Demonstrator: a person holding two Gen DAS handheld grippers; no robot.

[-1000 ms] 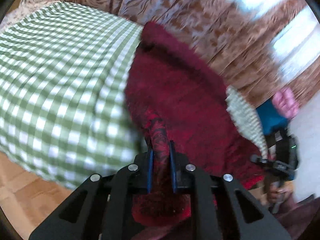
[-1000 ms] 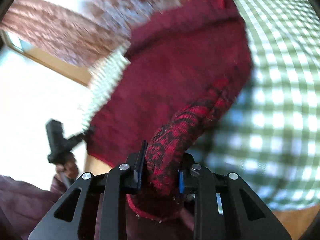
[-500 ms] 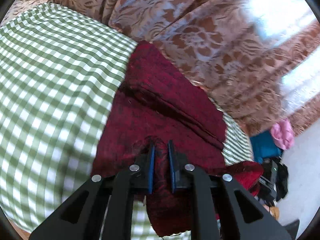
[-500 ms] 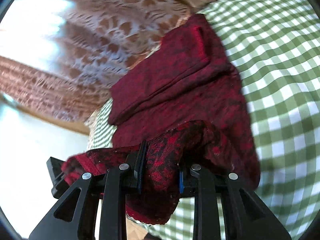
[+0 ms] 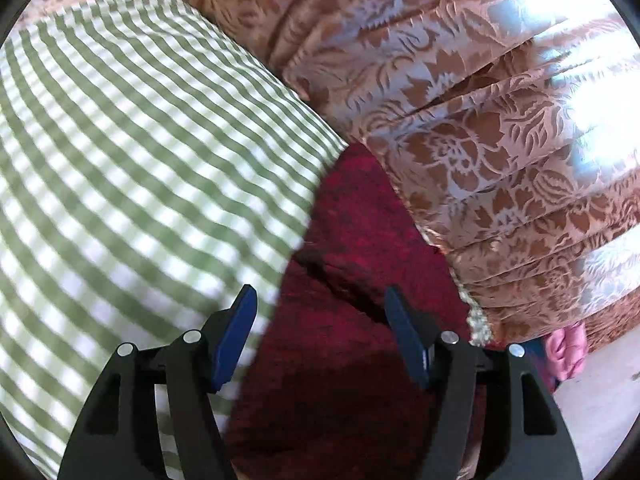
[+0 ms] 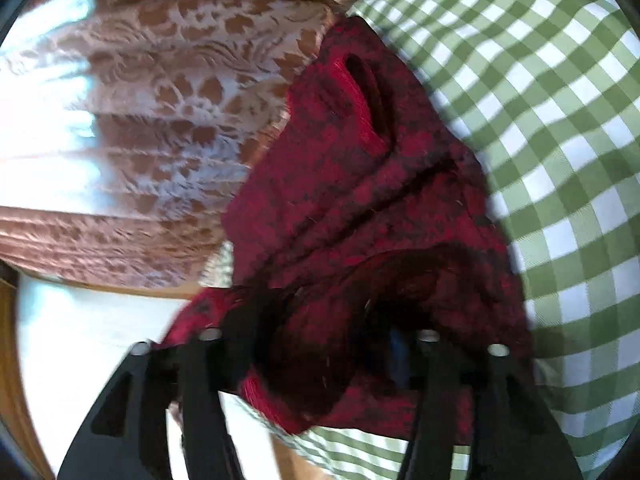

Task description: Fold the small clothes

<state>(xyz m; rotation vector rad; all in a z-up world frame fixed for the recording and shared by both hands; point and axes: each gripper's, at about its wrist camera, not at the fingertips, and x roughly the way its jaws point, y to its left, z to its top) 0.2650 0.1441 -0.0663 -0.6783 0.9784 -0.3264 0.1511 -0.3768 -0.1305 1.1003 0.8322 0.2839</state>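
The left gripper is spread wide above the red knitted garment, nothing held. The right gripper appears parted, draped by cloth, seemingly so the fold settles on the green checked cloth.

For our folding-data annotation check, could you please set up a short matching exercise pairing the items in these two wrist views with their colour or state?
Column one:
1. left gripper
2. red garment
3. tablecloth
4. curtain

Column two:
A. green and white checks
B. fingers spread wide, nothing between them
C. brown floral pattern, hanging in pleats
D. dark red, lying bunched on the checked cloth

Pairs: 1-B, 2-D, 3-A, 4-C
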